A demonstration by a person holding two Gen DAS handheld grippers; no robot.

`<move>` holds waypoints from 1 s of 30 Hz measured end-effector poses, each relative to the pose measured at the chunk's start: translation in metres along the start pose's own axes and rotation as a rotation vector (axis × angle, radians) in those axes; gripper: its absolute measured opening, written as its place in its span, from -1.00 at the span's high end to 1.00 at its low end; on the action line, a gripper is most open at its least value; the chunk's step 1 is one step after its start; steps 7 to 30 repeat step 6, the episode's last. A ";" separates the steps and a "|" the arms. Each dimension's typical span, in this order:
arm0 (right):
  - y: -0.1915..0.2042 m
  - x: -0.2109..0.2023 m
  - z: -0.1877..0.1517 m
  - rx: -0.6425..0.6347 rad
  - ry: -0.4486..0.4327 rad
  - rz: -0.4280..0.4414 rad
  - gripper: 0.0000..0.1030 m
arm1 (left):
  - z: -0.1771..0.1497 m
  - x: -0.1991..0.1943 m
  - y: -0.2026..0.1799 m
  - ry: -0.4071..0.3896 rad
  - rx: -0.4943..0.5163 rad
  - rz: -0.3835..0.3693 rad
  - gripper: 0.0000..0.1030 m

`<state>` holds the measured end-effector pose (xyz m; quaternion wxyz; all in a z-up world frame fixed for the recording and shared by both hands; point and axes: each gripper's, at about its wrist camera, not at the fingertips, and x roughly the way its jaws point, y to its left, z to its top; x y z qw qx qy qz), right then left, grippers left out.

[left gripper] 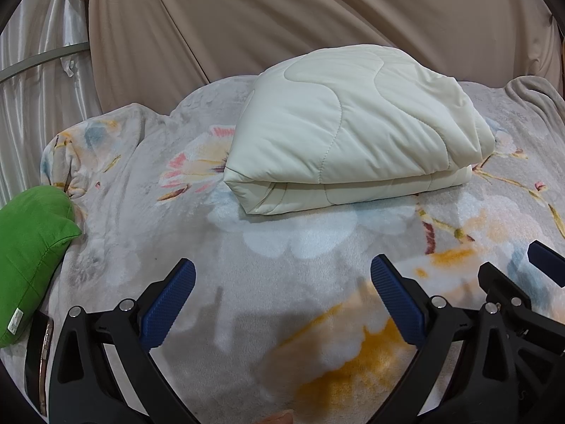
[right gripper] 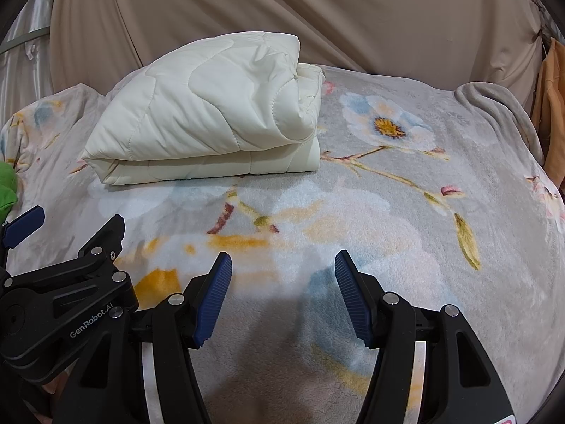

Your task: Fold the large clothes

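A cream quilted comforter [left gripper: 353, 130] lies folded into a thick bundle on the grey floral blanket [left gripper: 282, 265] of the bed; it also shows in the right wrist view [right gripper: 212, 120] at the upper left. My left gripper [left gripper: 282, 275] is open and empty, held above the blanket well short of the bundle. My right gripper [right gripper: 282, 268] is open and empty too, beside the left one and to the right of the bundle. Part of the right gripper shows at the right edge of the left wrist view [left gripper: 522, 282].
A green pillow [left gripper: 28, 254] lies at the bed's left edge, with a dark strap-like object [left gripper: 39, 360] below it. Beige curtain fabric [left gripper: 317, 17] hangs behind the bed. An orange cloth [right gripper: 551, 106] hangs at the far right.
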<state>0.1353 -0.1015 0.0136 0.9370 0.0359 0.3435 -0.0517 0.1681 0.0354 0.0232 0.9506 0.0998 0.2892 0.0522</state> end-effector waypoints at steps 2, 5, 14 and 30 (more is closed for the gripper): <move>0.000 0.000 0.000 0.000 0.000 0.000 -0.16 | 0.000 0.000 0.000 0.000 0.000 0.000 -0.88; 0.000 0.000 0.000 0.000 0.000 0.000 -0.16 | 0.000 0.000 0.000 0.000 0.000 0.000 -0.88; 0.000 0.000 0.000 0.000 0.000 -0.001 -0.16 | 0.000 0.000 0.000 0.000 0.000 0.001 -0.88; 0.000 0.000 0.000 0.000 0.000 -0.001 -0.16 | 0.000 0.000 0.000 0.000 0.000 0.001 -0.88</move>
